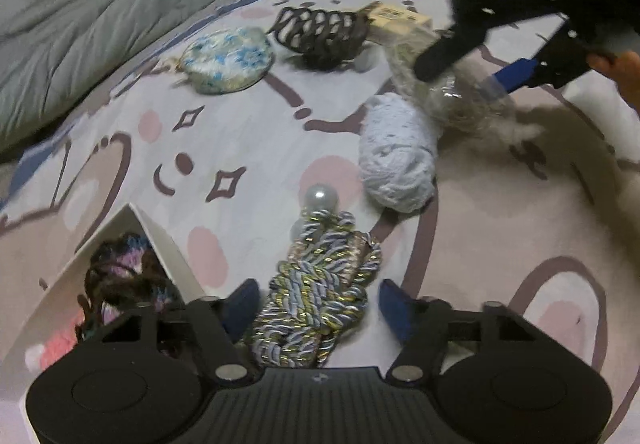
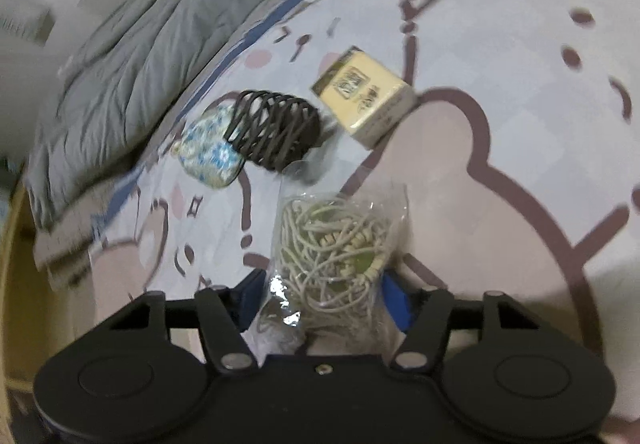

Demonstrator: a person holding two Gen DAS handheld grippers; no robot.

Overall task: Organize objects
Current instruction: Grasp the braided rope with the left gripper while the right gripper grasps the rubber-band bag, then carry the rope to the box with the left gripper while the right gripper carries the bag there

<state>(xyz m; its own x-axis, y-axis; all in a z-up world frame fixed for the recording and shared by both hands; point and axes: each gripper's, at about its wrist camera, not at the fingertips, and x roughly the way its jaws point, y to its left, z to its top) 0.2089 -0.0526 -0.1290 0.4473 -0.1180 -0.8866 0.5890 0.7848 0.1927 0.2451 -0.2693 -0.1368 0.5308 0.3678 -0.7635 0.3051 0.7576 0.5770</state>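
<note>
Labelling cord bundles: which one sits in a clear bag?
The beige string tangle, between the right tool's fingers. The blue-and-gold twisted rope and pale yarn ball lie bare on the bedsheet.

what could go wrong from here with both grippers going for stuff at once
1. The left gripper straddles the twisted cord bundle, which is loosely coiled; a grip on only some strands could leave the pearl end trailing.
2. The right gripper is around a crinkly clear bag of string; the slick plastic might slip out.
3. The white box already holds yarn, so the bundle may catch on its edge.
</note>
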